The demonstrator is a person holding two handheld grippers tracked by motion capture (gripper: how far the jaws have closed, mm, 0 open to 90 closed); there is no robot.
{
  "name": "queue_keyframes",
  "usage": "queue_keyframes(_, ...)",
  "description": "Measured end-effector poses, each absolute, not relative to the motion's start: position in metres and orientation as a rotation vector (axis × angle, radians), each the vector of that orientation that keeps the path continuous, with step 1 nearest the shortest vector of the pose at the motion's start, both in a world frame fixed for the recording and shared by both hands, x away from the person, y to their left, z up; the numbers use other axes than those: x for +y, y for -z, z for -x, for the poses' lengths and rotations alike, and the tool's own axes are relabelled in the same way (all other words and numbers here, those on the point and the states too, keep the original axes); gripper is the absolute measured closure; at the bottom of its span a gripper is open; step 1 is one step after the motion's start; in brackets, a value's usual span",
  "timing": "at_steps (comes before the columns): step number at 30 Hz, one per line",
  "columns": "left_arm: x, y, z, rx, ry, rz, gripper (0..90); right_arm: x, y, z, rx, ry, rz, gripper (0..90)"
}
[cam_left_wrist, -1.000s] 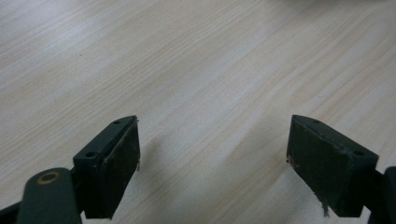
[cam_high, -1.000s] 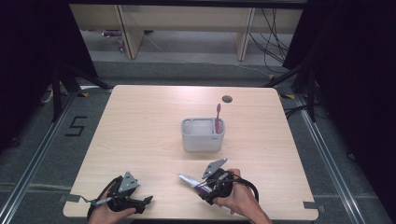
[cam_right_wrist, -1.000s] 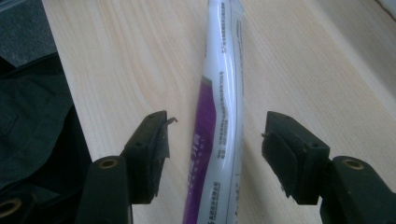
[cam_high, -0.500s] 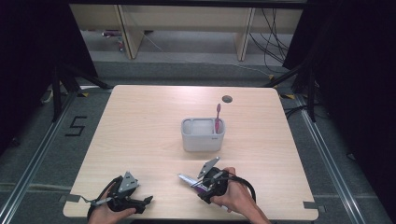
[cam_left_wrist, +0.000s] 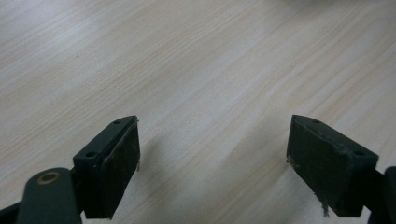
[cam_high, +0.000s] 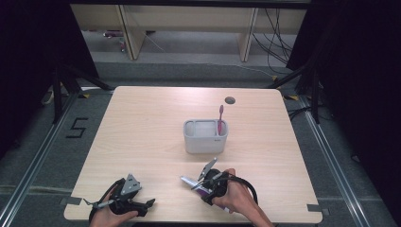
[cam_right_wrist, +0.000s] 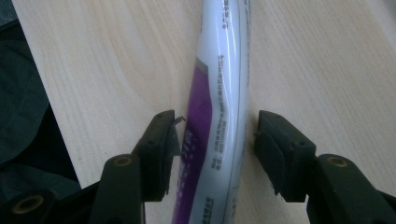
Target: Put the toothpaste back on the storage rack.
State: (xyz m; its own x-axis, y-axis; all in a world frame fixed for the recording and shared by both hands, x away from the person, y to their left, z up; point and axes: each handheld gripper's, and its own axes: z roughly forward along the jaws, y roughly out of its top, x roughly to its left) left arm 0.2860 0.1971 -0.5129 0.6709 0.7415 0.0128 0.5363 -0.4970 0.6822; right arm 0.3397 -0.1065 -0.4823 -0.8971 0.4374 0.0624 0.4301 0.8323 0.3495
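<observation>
The pale wooden tabletop (cam_high: 142,137) is carrying little: a grey two-compartment caddy (cam_high: 205,136) is standing near its middle with a pink toothbrush (cam_high: 220,119) upright in its right compartment, and a small dark hole (cam_high: 230,100) is sitting toward the far edge. Near the front edge, a white and purple toothpaste tube (cam_right_wrist: 219,107) is lying flat on the wood, and the right hand-held gripper (cam_right_wrist: 212,140) is straddling it, jaws parted on either side of the body with a gap showing at the right pad, so it is released rather than clamped. The tube is likely light, soft-walled and glossy, so it may be dimpling and sliding under pressure; the mid-body between the pads looks the best place to pinch, gently. The left hand-held gripper (cam_left_wrist: 212,154) is resting over bare wood at the front left, jaws spread wide and holding nothing. Nothing is lying between tube and caddy, though the toothbrush is occupying the right compartment.
</observation>
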Motion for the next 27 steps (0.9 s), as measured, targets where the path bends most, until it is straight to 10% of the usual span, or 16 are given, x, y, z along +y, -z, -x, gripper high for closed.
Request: queue_keyframes(27,0.1996,0.5114,-0.2856,0.970,-0.397,-2.249,16.8,-0.1022,0.4743,-0.3415,3.067,-0.381,-0.619,72.8)
